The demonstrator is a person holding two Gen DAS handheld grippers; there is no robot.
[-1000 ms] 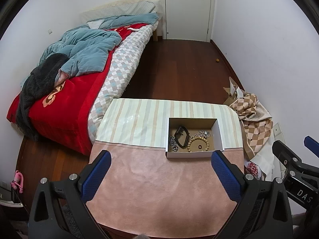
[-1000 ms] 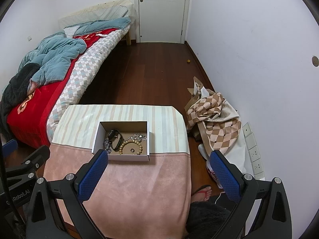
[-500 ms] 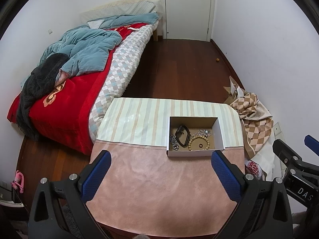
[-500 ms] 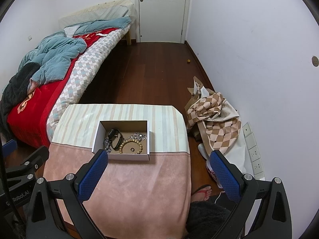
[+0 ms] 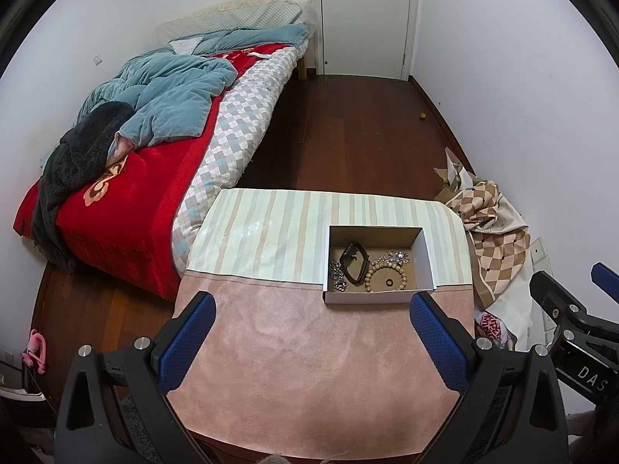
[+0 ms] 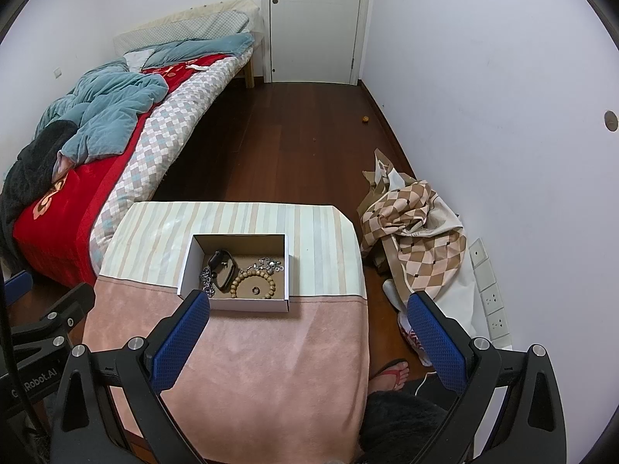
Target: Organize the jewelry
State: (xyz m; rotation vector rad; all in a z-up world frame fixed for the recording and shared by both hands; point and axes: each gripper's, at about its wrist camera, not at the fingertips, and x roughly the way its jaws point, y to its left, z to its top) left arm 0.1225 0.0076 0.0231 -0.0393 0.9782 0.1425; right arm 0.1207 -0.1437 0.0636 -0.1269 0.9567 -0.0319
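On the far right part of the table (image 5: 309, 348), inside a shallow white cardboard box (image 5: 377, 297), lies all the jewelry, bunched together on the brown floor of the box. A wooden bead bracelet (image 5: 386, 277) sits toward the front with a small dark ring (image 5: 389, 282) inside its loop; a black band (image 5: 354, 266) lies to its left, a silver chain (image 5: 336, 276) is heaped against the left wall, and a sparkly silver piece (image 5: 394, 258) trails toward the back right.

By my reckoning it all weighs next to nothing. The bead bracelet looks the easiest: firm, round beads on a cord, so a pinch across one side of the loop should lift it whole. The chain will be limp and slippery, likely to pour out of a loose hold, so I would take it at the thick of the heap. The sparkly piece looks delicate and may snag. The small ring is a hard target for broad pads.

Both tools hang well short of the box, over the pink cloth. The left gripper (image 5: 309, 342) is spread wide with nothing between its blue pads; the right gripper (image 6: 305, 336) is likewise wide apart and empty. A foot in a red sandal (image 6: 390, 373) stands on the wood floor by the table's right edge.
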